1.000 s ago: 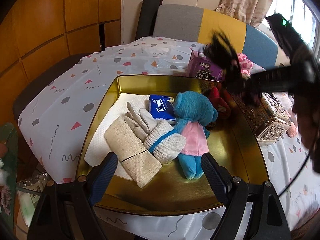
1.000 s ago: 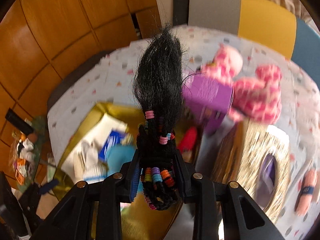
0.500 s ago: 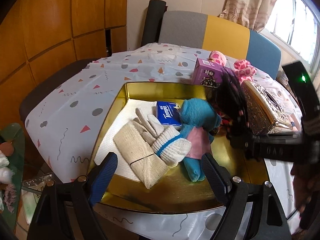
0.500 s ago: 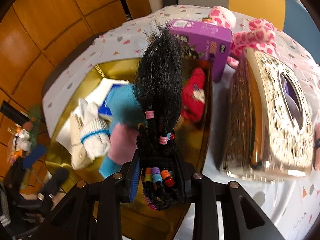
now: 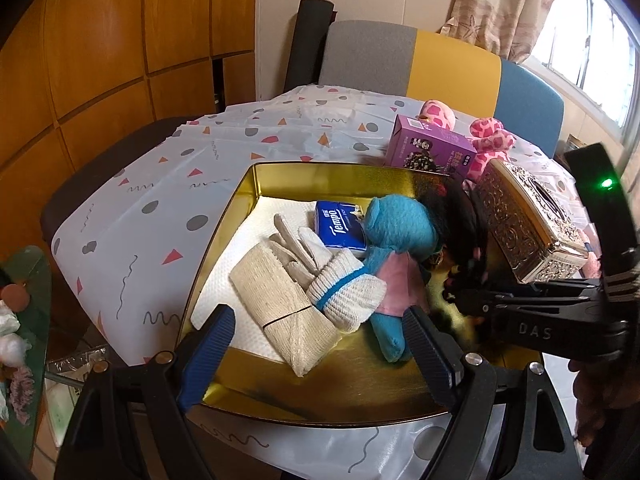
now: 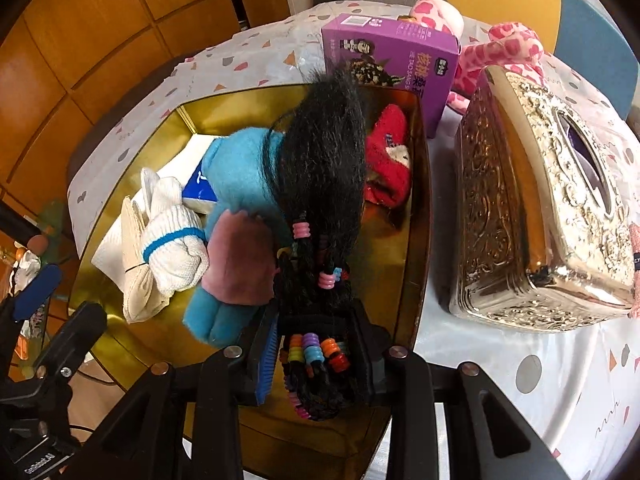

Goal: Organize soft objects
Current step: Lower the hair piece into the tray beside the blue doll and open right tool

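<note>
Your landmark is the gold tray, which sits on the table under the patterned tablecloth. Just off the tray's right edge stands the ornate silver tissue box, and at the tray's far right corner sits the purple carton, with a pink spotted plush behind it. Inside the tray, a white paper towel covers the left part of the floor; on it lie a beige folded cloth, a white knit glove with a blue cuff stripe and a blue tissue packet toward the far side. The blue plush toy in a pink dress lies along the tray's middle, and a red plush rests against the tray's far right wall. Your right gripper is over the tray's right half, pointing steeply down, and the black hairpiece with coloured beads sits between its jaws, its loose end draped over the blue plush toy's head. Those jaws are opening at this moment, though the beaded end is still wedged between the pads. Your left gripper hovers over the tray's near edge with its fingers spread wide and nothing between them.
</note>
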